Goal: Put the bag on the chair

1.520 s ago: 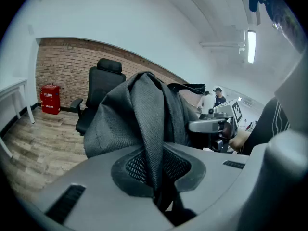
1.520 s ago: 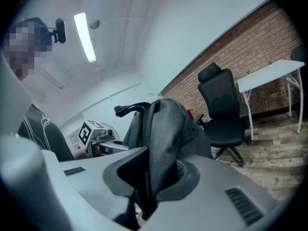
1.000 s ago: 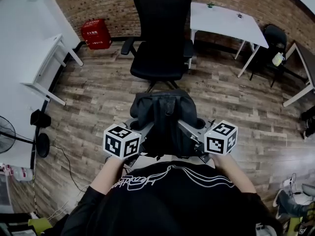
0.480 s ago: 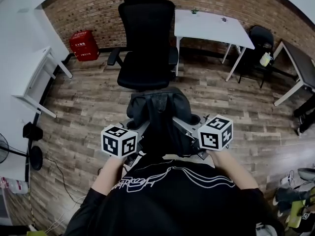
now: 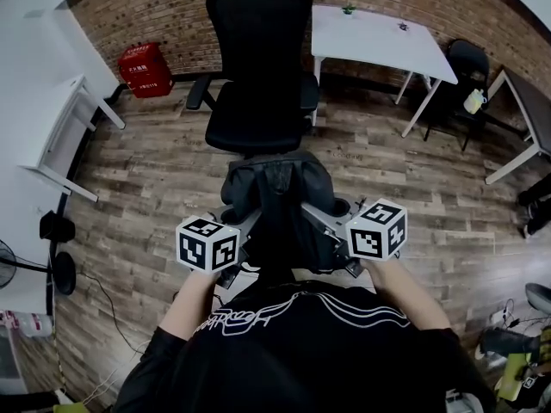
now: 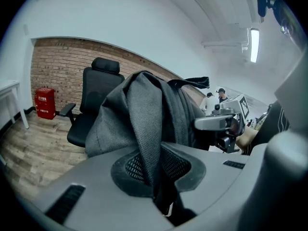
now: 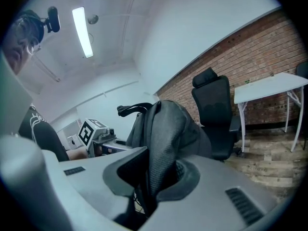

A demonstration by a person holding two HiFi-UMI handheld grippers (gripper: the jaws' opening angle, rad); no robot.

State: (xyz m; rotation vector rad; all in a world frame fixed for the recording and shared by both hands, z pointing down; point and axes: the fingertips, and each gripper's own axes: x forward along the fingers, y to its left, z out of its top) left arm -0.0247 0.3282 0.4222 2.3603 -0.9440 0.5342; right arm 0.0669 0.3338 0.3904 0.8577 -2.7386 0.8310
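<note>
The dark grey fabric backpack point(image 5: 274, 194) hangs off the floor just in front of the black high-backed office chair point(image 5: 258, 101), on the side of its seat, and none of it rests on the seat yet. The left gripper point(image 6: 155, 179) is clenched on a fold of the bag's woven cloth at the side left of the chair's centre line. The right gripper point(image 7: 148, 177) is clamped the same way on the side right of it. A red box point(image 5: 144, 69) stands on the wooden floor left of the chair by the brick wall. A white table point(image 5: 379, 37) stands just right of the chair.
</note>
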